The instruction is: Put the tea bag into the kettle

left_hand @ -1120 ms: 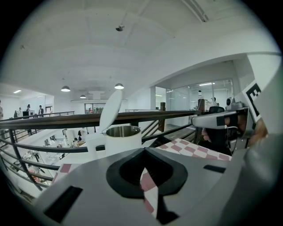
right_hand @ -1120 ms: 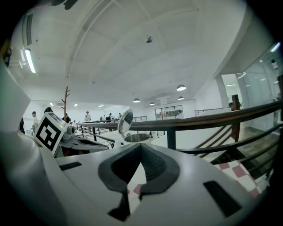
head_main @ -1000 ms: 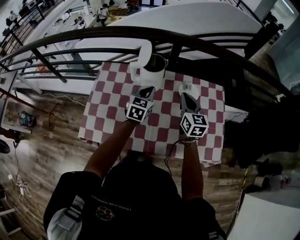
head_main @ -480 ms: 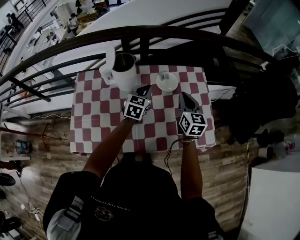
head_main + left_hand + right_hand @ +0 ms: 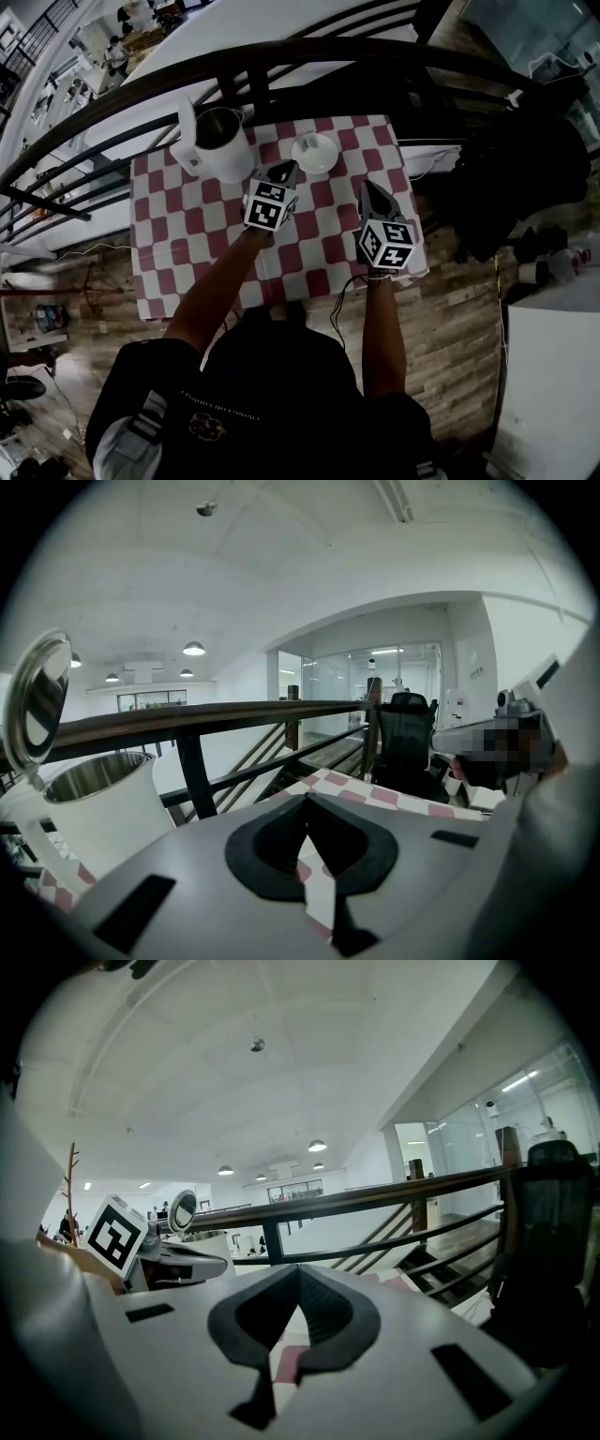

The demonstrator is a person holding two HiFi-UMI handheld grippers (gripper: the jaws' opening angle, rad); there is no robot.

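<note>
In the head view, a checked table (image 5: 187, 253) is seen beside a dark rail (image 5: 281, 66), with the kettle (image 5: 223, 148) standing at its far left and a white dish (image 5: 302, 161) just to the right of it. The tea bag is not made out with any certainty; a pale speck in the dish may be it, and nothing is carried by either tool. The left gripper (image 5: 286, 170) is held between kettle and dish, close to both, while the right gripper (image 5: 369, 188) is held nearer the table's right edge, apart from the dish. In the left gripper view, the jaws are pressed together with nothing between them, and the kettle is shown close on the left with its lid (image 5: 37, 700) tipped up and its mouth open. In the right gripper view, the jaws are likewise pressed together and empty, and the left gripper is seen off to the left. No pick can be made until a pair of jaws is spread. The dish could be pushed across the cloth by a shut or badly aimed tip, and a thin bag could be missed or nipped only at a corner and dropped short of the mouth. The kettle could be nudged by the nearby left gripper, and its raised lid knocked down.
</note>
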